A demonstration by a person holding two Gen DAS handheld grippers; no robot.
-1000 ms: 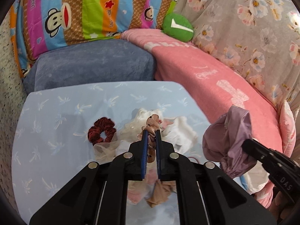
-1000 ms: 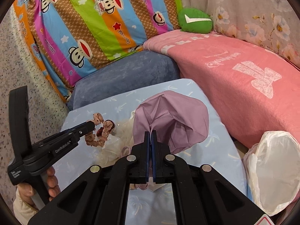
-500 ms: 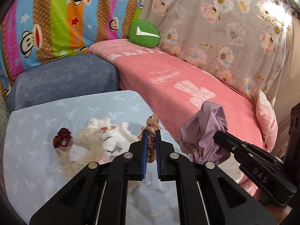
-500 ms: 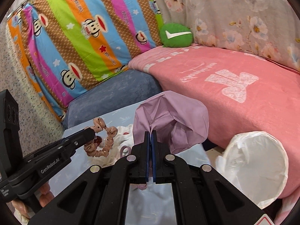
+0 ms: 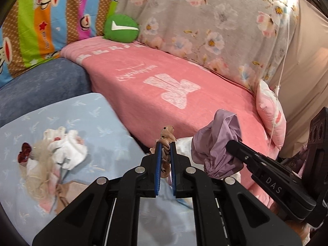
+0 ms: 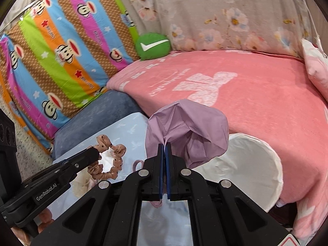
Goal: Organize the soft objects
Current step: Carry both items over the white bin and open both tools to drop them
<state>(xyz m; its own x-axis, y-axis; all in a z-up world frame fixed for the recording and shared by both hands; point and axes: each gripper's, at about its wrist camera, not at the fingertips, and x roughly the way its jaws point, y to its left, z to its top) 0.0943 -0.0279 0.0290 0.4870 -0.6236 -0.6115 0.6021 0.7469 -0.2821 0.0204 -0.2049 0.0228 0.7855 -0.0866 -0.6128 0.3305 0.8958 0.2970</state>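
Scrunchie [image 6: 106, 160] and purple cap [image 6: 186, 129], each clamped in a hand-held gripper, have swung seemingly toward white bag [image 6: 250, 160].

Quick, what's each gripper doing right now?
Left gripper: shut on the brown scrunchie.
Right gripper: shut on the purple cap.

Soft, even indoor light fills both views, brightest at the upper right of the left wrist view, where the grey flowered cloth [image 5: 283, 10] washes out. Shadows are faint. Fisheye bending curves every edge into dark corners. The pale blue patterned sheet [image 5: 86, 119] looks slightly motion-blurred.
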